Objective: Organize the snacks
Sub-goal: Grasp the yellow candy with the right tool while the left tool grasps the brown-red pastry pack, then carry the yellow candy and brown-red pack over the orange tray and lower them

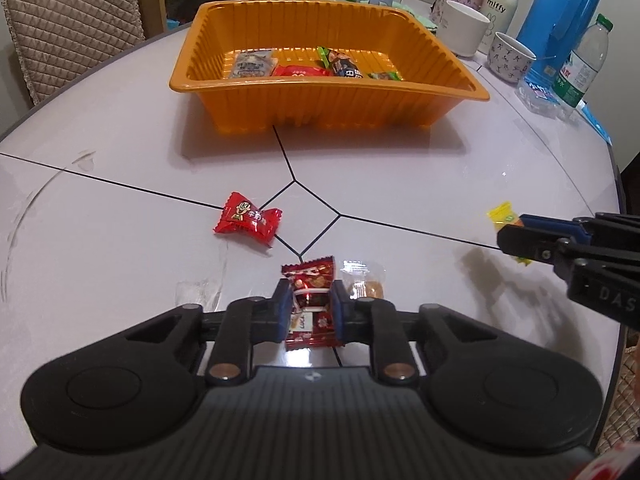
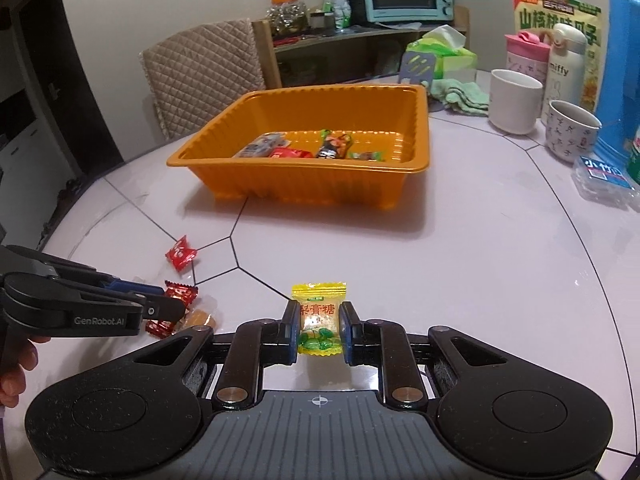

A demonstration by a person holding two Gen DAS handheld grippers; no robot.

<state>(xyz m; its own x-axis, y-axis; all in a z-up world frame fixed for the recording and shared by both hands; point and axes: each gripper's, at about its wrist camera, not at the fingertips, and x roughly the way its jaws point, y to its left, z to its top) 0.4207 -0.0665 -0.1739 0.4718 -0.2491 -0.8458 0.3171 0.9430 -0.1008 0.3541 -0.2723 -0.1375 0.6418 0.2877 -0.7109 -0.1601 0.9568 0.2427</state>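
My left gripper (image 1: 310, 304) is shut on a dark red snack packet (image 1: 310, 280) that rests on the white table. Right beside it lies a clear-wrapped biscuit (image 1: 365, 286). A red candy (image 1: 247, 219) lies further out to the left. My right gripper (image 2: 319, 322) is shut on a yellow and green candy (image 2: 319, 316), held just above the table; from the left wrist view it shows at the right edge with the yellow candy (image 1: 500, 216) sticking out. The orange tray (image 1: 240, 100) stands beyond, with several wrapped snacks inside. In the right wrist view the left gripper (image 2: 172, 306) covers the red packet (image 2: 182, 292).
Behind and right of the orange tray (image 2: 416, 128) stand a white cup (image 2: 514, 100), a patterned mug (image 2: 572, 134), a blue thermos (image 1: 560, 20), a water bottle (image 1: 584, 64), a miffy flask (image 2: 564, 64) and a green cloth (image 2: 460, 94). A quilted chair (image 2: 204, 68) stands beyond the table's far left edge.
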